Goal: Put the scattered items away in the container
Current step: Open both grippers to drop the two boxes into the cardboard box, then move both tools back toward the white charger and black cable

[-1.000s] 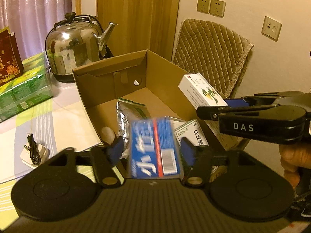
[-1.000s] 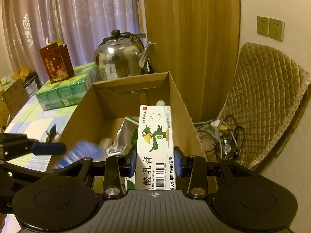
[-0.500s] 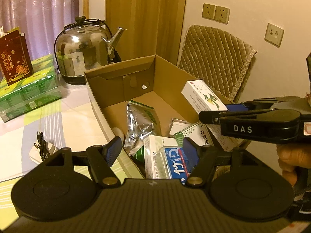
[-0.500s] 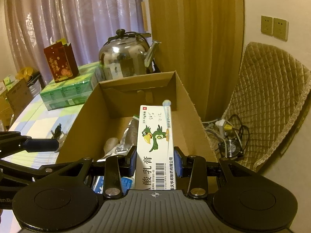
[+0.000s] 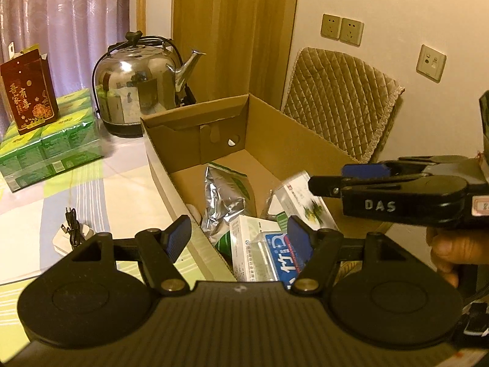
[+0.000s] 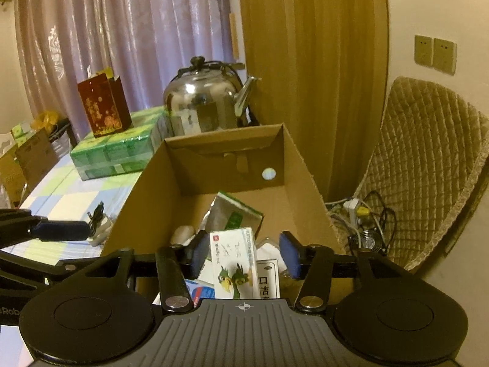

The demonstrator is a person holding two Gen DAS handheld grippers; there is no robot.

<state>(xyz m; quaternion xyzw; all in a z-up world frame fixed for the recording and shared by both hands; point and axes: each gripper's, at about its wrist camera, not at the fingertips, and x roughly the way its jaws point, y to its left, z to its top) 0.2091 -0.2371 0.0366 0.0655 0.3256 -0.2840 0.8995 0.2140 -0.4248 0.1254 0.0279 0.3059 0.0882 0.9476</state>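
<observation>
An open cardboard box (image 5: 195,113) sits on the table and holds a silver foil pouch (image 5: 224,195), a blue-and-white packet (image 5: 282,260), other small cartons and a white carton with a green bird (image 5: 308,205). My left gripper (image 5: 238,238) hangs open over the box's near left wall, holding nothing. My right gripper (image 6: 243,253) is open above the box (image 6: 223,136), and the bird carton (image 6: 235,260) lies loose below its fingers beside the pouch (image 6: 235,217). From the left wrist the right gripper (image 5: 336,177) reaches in from the right. A white charger with a black cable (image 5: 71,235) lies on the table, left of the box.
A steel kettle (image 5: 137,82) stands behind the box. Green tissue packs (image 5: 49,150) with a red gift bag (image 5: 29,91) on top sit at the back left. A quilted chair (image 6: 428,168) and a power strip with cables (image 6: 357,211) are right of the table.
The left gripper opened and the blue-and-white packet dropped into the box. The right gripper then opened and the bird carton fell in. Both views sit higher over the box.
</observation>
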